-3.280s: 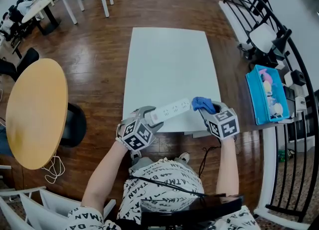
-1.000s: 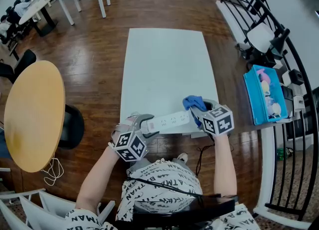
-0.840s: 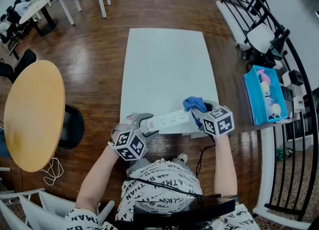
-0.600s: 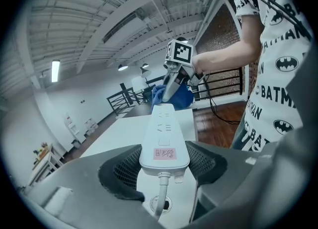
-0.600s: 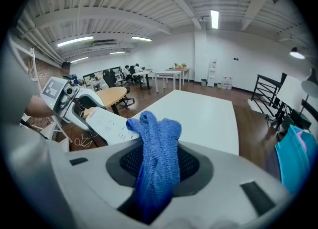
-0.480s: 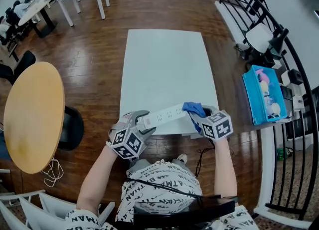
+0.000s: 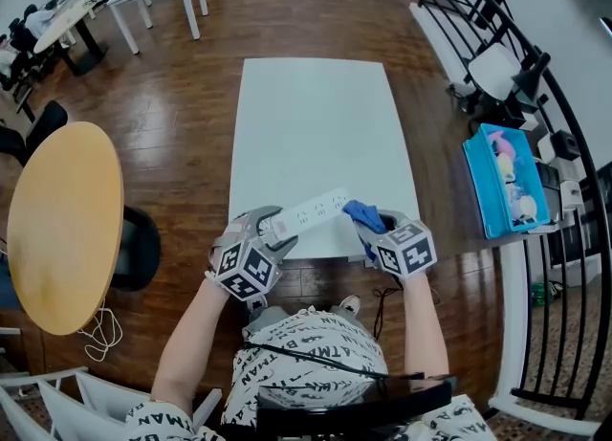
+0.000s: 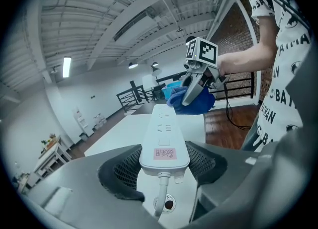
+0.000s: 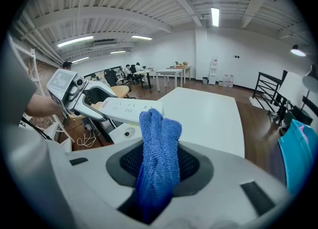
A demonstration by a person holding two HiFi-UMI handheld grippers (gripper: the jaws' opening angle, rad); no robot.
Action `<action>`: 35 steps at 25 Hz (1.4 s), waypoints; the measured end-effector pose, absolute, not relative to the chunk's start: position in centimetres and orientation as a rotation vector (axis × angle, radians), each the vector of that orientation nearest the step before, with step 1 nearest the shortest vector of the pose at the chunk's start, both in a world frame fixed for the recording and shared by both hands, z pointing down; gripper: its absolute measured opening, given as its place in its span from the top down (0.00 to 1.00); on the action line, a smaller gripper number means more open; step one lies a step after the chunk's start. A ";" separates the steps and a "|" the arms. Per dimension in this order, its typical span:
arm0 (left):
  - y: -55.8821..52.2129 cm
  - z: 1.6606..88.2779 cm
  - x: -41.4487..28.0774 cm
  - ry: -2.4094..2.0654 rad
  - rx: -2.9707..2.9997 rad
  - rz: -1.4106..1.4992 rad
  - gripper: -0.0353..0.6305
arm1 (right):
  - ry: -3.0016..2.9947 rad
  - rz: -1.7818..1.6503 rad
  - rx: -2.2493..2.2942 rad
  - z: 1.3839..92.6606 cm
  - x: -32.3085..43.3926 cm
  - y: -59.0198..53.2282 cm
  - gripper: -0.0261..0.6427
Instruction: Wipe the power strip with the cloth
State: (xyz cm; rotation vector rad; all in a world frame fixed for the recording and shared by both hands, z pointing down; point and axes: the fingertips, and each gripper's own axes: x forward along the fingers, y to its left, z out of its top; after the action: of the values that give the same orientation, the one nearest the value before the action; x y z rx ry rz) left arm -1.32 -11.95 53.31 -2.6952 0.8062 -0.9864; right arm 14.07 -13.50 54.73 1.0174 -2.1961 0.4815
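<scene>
Left gripper (image 7: 271, 230) clamps power strip (image 7: 311, 211) by cord end, long axis running straight out from jaws; right gripper (image 7: 373, 231), pinching cloth (image 7: 360, 212), sits at far end.

Left gripper (image 7: 270, 226) clamping power strip (image 7: 314, 209), right gripper (image 7: 371, 229) pinching cloth (image 7: 360, 211), both forearms forward

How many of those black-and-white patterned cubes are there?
2. One cube is on the left gripper, holding the power strip; the other cube on the right gripper, holding the cloth.
</scene>
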 end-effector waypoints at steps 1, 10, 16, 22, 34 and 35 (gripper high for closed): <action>-12.0 53.4 -1.4 0.817 -2.696 -0.991 0.53 | -2.198 0.487 1.018 54.9 13.8 -13.4 0.76; -12.8 53.5 -0.9 0.889 -2.707 -0.991 0.53 | -2.255 0.482 0.932 54.8 9.8 -12.2 0.76; -13.4 53.5 -0.9 0.930 -2.706 -0.982 0.53 | -2.315 0.474 0.808 54.8 5.2 -10.5 0.76; -13.6 53.0 -1.4 0.967 -2.711 -0.956 0.53 | -2.410 0.545 0.714 54.1 1.9 -9.0 0.76; -11.5 53.4 -0.8 0.864 -2.723 -0.947 0.53 | -2.333 0.557 0.829 55.1 6.4 -10.6 0.76; -11.4 53.4 -0.8 0.856 -2.725 -0.945 0.53 | -2.319 0.553 0.844 55.2 7.1 -10.8 0.76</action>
State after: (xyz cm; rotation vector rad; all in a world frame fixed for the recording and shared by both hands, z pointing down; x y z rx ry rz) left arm -0.75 -11.35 53.38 -2.7248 0.8561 -0.9453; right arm 7.12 -10.76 55.19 0.8445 -2.3192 0.5527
